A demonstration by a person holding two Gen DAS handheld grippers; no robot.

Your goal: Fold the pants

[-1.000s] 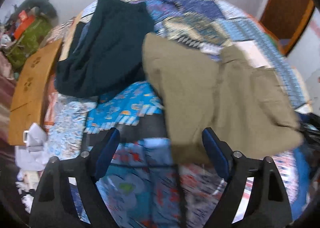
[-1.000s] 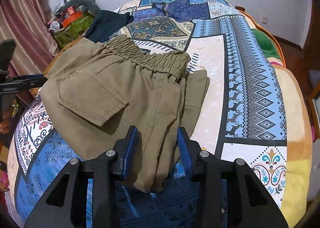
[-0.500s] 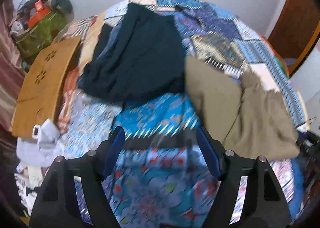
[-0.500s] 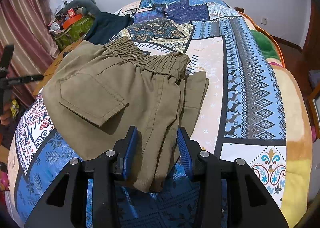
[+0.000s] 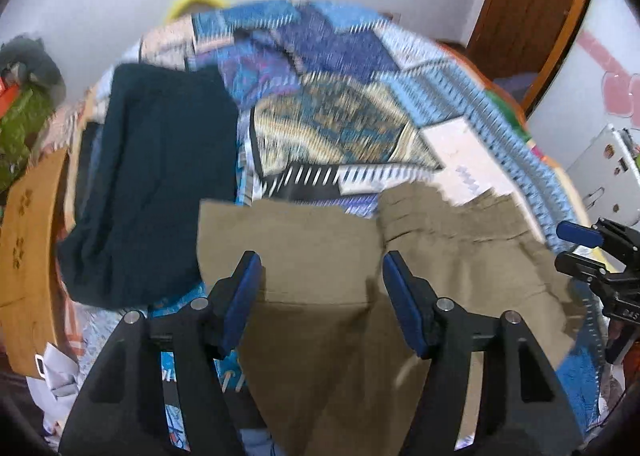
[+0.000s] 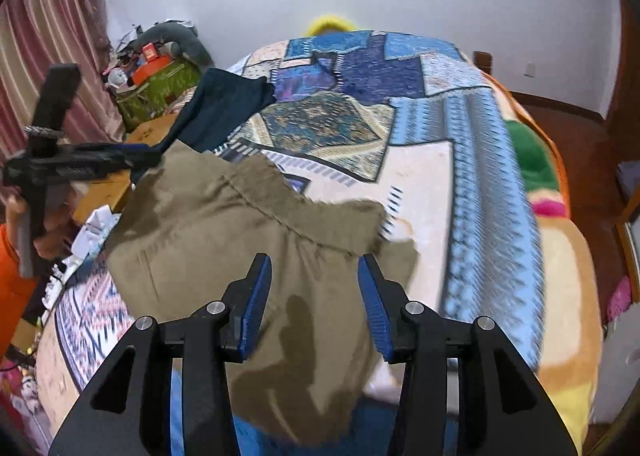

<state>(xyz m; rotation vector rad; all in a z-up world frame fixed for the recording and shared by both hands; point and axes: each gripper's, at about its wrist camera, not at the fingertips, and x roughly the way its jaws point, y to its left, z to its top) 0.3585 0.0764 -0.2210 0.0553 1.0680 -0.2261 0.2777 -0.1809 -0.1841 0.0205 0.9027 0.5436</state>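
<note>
The folded olive-khaki pants [image 5: 328, 256] lie on the patterned bedspread [image 5: 344, 104]. My left gripper [image 5: 322, 298] is open, its blue fingers spread above the pants' near left part. My right gripper [image 6: 314, 306] is open too, over the pants [image 6: 240, 240] near the elastic waistband. Each gripper shows in the other's view: the right one at the right edge of the left wrist view [image 5: 600, 256], the left one at the left edge of the right wrist view [image 6: 72, 164]. Neither holds cloth.
A dark navy garment [image 5: 156, 176] lies on the bed left of the pants. A wooden board [image 5: 28, 240] and clutter [image 6: 156, 72] stand beside the bed's left side. A wooden door [image 5: 532, 8] is at the far right.
Both views have shifted and blurred. The left gripper has swung back to the right, over the khaki pants. The right gripper has opened wider and risen, now looking farther up the bed.
</note>
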